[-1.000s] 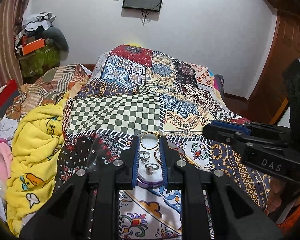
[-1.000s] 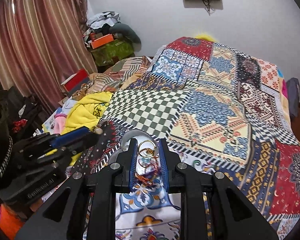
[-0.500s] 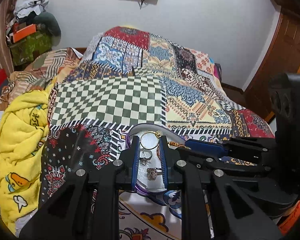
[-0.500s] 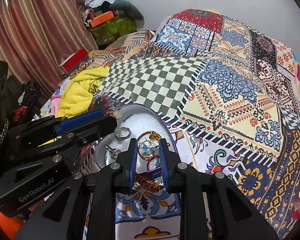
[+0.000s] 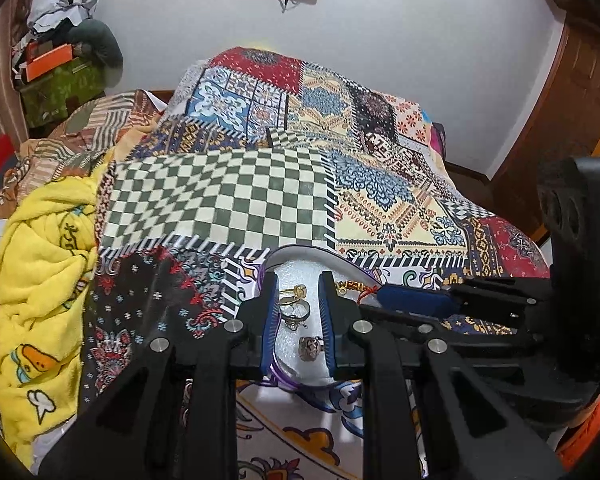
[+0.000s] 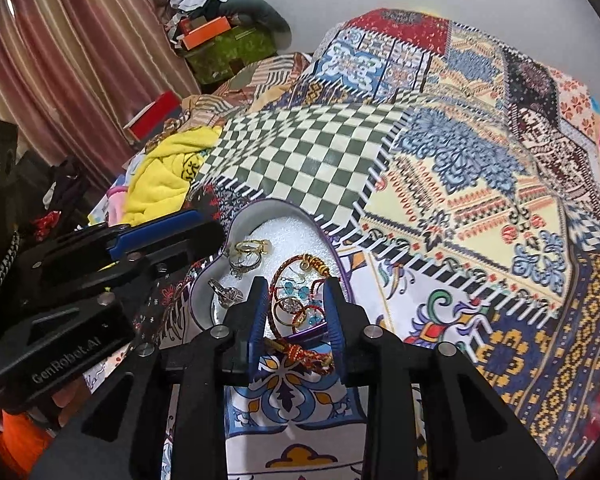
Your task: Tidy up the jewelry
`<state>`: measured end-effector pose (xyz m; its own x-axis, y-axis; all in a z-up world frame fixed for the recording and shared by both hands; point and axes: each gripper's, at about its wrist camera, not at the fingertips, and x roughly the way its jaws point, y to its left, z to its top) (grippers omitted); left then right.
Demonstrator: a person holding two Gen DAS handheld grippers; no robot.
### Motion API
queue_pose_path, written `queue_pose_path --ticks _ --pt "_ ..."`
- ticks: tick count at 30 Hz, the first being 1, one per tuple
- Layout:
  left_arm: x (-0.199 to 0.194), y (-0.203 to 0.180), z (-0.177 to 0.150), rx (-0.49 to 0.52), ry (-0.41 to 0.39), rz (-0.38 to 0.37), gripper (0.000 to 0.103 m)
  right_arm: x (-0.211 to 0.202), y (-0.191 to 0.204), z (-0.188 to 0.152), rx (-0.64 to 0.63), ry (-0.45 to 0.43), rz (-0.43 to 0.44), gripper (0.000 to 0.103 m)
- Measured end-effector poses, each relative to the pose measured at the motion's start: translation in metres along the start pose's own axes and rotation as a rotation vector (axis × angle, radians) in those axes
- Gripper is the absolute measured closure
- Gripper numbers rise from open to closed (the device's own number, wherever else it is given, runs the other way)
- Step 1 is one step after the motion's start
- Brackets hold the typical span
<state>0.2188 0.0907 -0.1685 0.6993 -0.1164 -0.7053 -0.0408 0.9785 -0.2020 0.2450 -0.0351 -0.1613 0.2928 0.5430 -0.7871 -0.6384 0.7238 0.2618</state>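
Observation:
A heart-shaped tray (image 6: 284,212) with a purple rim and white lining lies on the patchwork bedspread; it also shows in the left wrist view (image 5: 300,254). It holds gold and silver rings (image 6: 246,256), a large silver ring (image 5: 311,347), a red cord bracelet (image 6: 300,264) and blue earrings (image 6: 294,290). My left gripper (image 5: 298,280) is open, its jaws straddling the rings just above the tray. My right gripper (image 6: 296,284) is open, straddling the bracelet and earrings. A red tassel cord (image 6: 300,354) hangs over the tray's near rim.
The patchwork bedspread (image 6: 460,184) covers the bed. A yellow towel (image 5: 40,264) is heaped at the left. Boxes and clothes (image 6: 220,44) are piled by the curtain. A wooden door (image 5: 572,92) stands at the right.
Both grippers have moved down and forward over the tray, which now looks larger. The jewelry lies where it was; nothing has been gripped.

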Motion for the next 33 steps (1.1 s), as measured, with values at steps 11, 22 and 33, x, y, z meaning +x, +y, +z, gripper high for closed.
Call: queue_pose_path --ticks 11,22,33 --pt "-0.089 -0.006 0.012 -0.023 -0.17 0.012 0.085 -0.09 0.019 0.008 -0.006 -0.196 -0.028 0.077" --pt "-0.226 -0.061 -0.001 0.092 -0.47 0.04 0.083 -0.227 0.085 -0.025 -0.065 -0.572 -0.116 0.076" --pt "-0.316 -0.1 -0.045 0.152 -0.702 0.146 0.011 -0.286 0.126 -0.07 -0.088 -0.8 -0.268 0.013"
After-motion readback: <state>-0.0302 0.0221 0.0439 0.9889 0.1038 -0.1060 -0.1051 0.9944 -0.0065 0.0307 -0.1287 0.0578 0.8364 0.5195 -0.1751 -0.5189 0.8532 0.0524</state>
